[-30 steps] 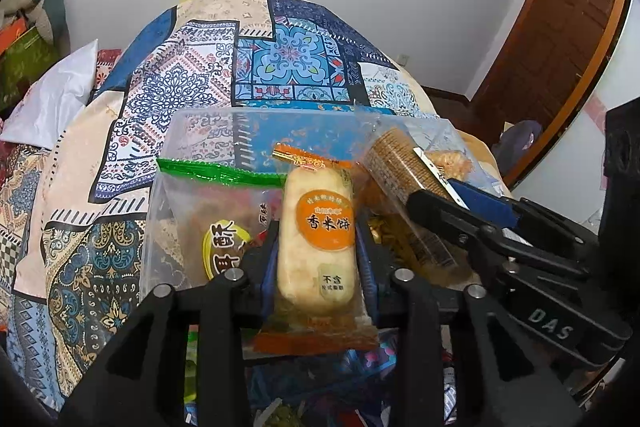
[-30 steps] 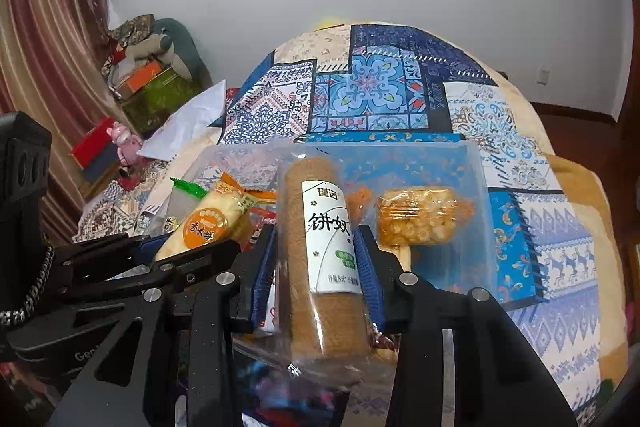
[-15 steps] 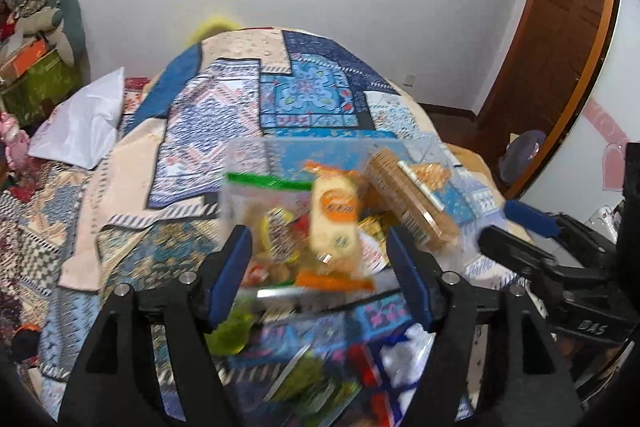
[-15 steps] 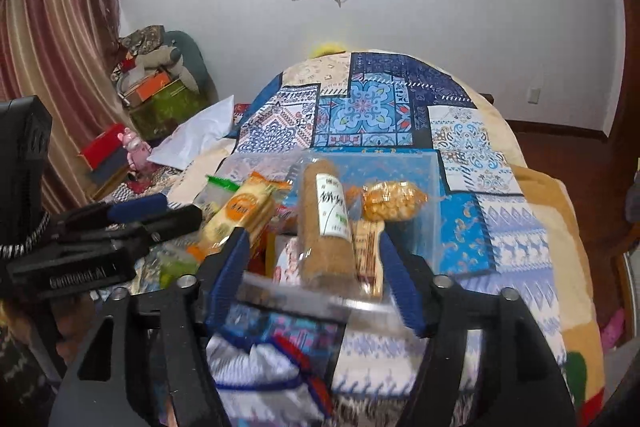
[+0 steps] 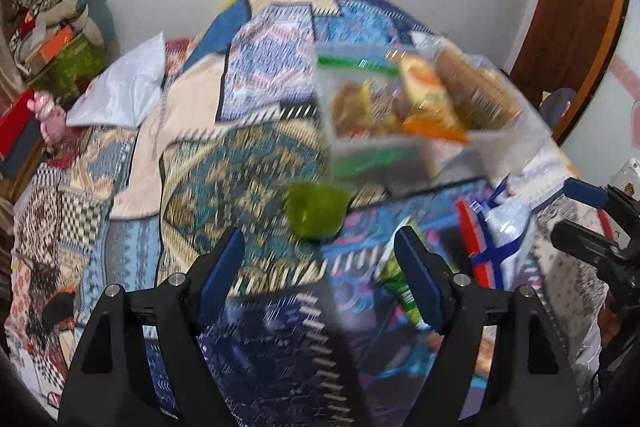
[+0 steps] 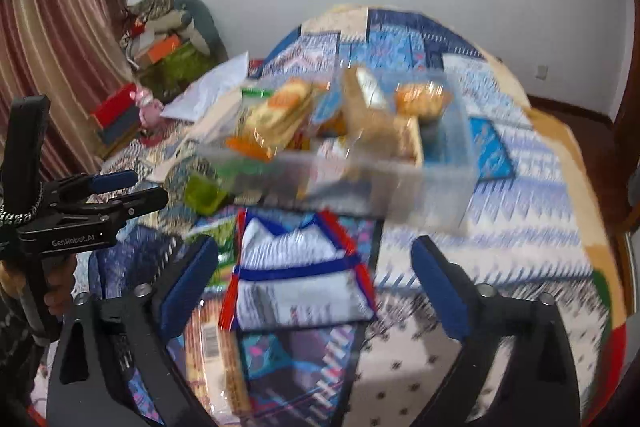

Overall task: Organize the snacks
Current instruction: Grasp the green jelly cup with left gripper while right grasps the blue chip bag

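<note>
A clear plastic bin (image 5: 496, 143) (image 6: 448, 183) sits on the patterned bedspread and holds several snack packs: an orange-labelled rice cake (image 5: 428, 95) (image 6: 280, 111), a long brown biscuit roll (image 5: 476, 87) (image 6: 372, 107) and a bag of golden puffs (image 6: 420, 99). My left gripper (image 5: 320, 263) is open and empty, pulled back to the left of the bin. My right gripper (image 6: 316, 275) is open and empty, in front of the bin, above a white, blue and red snack bag (image 6: 296, 279). Both views are motion-blurred.
A green jelly cup (image 5: 316, 211) (image 6: 204, 195) lies in front of the bin. Loose snack packs (image 5: 400, 287) (image 6: 216, 343) lie on the near bedspread. A white pillow (image 5: 120, 95), stacked boxes (image 6: 116, 119) and a curtain (image 6: 52, 59) stand to the left. A wooden door (image 5: 572, 11) is on the right.
Both grippers have opened, let go of the rice cake and the biscuit roll in the bin, and drawn back and up. The left view has swung left.
</note>
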`<state>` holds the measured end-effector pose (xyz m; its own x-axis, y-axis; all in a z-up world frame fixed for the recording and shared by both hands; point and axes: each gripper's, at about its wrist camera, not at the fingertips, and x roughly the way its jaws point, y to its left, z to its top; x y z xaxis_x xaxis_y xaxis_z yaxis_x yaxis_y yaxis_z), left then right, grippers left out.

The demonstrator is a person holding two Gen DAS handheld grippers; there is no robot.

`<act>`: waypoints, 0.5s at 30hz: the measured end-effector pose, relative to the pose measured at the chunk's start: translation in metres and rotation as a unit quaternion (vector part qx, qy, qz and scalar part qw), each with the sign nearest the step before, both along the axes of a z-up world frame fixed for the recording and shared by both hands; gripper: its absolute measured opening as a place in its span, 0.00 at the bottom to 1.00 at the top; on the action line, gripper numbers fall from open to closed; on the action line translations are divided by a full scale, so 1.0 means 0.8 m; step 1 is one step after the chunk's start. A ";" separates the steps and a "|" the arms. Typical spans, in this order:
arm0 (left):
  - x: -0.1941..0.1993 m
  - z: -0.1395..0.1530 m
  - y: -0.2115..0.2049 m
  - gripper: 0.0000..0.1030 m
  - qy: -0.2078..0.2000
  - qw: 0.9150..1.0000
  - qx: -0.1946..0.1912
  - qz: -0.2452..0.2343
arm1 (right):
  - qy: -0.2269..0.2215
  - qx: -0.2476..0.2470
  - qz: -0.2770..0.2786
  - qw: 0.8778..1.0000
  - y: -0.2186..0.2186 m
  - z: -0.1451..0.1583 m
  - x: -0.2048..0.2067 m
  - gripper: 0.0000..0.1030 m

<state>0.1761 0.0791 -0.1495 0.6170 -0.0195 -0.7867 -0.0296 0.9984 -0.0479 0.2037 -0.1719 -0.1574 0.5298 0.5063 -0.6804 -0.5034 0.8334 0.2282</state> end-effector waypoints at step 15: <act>0.057 -0.061 0.016 0.75 0.026 0.999 -0.017 0.019 | 0.068 -0.033 -0.008 0.997 0.040 -0.056 0.024 0.99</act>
